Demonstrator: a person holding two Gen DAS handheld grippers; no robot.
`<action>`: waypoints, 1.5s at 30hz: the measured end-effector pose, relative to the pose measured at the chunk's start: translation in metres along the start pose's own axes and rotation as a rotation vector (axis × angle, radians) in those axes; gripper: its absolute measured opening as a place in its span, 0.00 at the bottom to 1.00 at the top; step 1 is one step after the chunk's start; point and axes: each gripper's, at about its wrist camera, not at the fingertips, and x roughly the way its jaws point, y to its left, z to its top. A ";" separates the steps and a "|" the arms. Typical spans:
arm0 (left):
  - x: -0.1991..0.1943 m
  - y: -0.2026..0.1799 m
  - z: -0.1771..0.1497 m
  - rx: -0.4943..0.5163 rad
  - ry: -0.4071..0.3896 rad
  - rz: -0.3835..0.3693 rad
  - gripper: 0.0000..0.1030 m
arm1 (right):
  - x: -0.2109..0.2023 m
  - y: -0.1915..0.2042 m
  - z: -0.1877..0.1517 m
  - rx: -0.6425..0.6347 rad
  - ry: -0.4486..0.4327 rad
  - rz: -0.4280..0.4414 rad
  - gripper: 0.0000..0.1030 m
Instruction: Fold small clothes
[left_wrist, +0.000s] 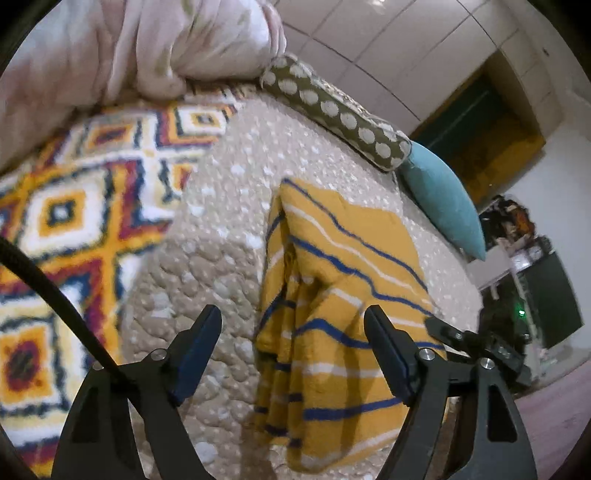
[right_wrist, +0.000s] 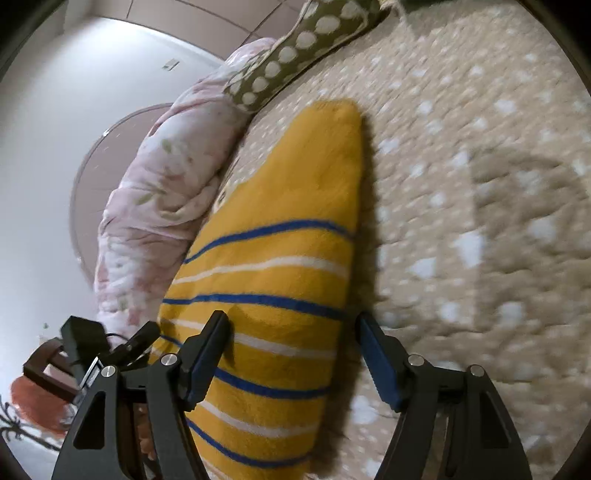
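Observation:
A small yellow garment with blue and white stripes lies on a beige quilted bedspread, with loose folds along its left and near edges. My left gripper is open just above its near edge, the jaws wide apart, holding nothing. In the right wrist view the same garment stretches away from me, smooth. My right gripper is open, its jaws straddling the garment's near part without closing on it. The other gripper's body shows at the right of the left wrist view.
A patterned orange, white and blue blanket lies left of the garment. A pink floral duvet, an olive polka-dot pillow and a teal cushion line the bed's far side. The bed edge and floor are at right.

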 end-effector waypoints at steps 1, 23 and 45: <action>0.010 0.003 -0.001 -0.011 0.040 -0.017 0.76 | 0.005 0.003 0.000 -0.005 -0.001 -0.003 0.75; 0.092 -0.093 -0.033 -0.010 0.158 -0.070 0.73 | -0.078 -0.043 0.036 -0.022 -0.102 -0.245 0.62; -0.119 -0.145 -0.089 0.245 -0.405 0.367 1.00 | -0.093 -0.025 -0.035 -0.051 -0.030 -0.124 0.14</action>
